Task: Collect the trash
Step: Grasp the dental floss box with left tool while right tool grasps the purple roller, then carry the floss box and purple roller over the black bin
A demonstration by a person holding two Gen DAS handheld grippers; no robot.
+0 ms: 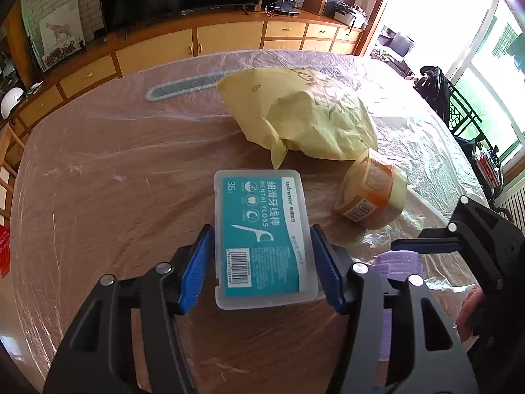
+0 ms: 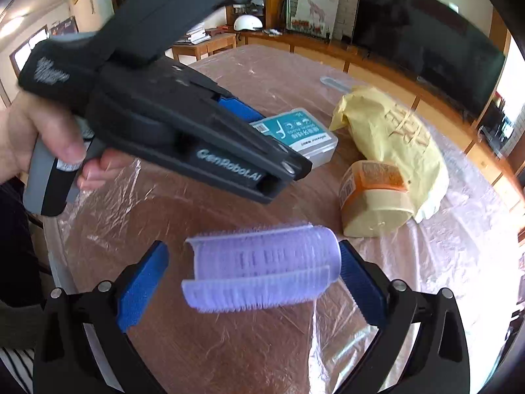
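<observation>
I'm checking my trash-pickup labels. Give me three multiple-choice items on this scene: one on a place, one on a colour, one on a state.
1. Where is the clear plastic floss box with the teal label?
A. inside the yellow bag
B. between the left gripper's blue pads
C. on the TV cabinet

2. What colour is the bristly hair roller?
A. lilac
B. green
C. red

3. How does the cream tub with the orange label rest?
A. upright
B. crushed flat
C. on its side

Answers:
1 B: the floss box has the left gripper pressing a pad on each long side.
2 A: the hair roller is pale purple.
3 C: the cream tub shows its round base sideways, beside the yellow paper bag.
</observation>
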